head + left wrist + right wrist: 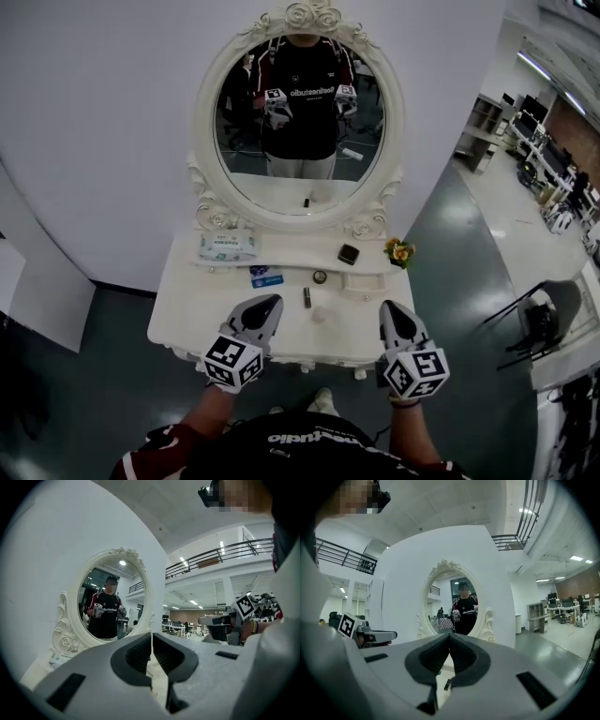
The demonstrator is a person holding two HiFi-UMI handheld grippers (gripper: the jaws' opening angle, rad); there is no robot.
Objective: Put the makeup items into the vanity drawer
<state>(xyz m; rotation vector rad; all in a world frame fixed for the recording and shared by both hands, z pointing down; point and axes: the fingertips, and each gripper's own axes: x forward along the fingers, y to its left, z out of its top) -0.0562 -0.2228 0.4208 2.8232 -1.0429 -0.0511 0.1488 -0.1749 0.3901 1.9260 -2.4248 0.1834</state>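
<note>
A white vanity table (192, 309) with an oval mirror (298, 122) stands below me. On its top lie a dark lipstick tube (307, 296), a pale pink puff (322, 316), a small round compact (320, 277) and a blue item (266, 277). A black square compact (349, 254) sits on the raised right shelf. My left gripper (273, 303) hovers over the front left of the top, shut and empty (151, 638). My right gripper (387, 308) hangs over the front right, also shut with nothing in it (449, 637). The lipstick tube (447, 684) shows below its jaws. The drawer front is hidden under the table edge.
A tissue pack (227, 246) lies at the back left under the mirror. A small bunch of flowers (400, 251) sits at the right end. A white wall stands behind the vanity, and dark floor surrounds it. A black chair (539, 319) stands to the right.
</note>
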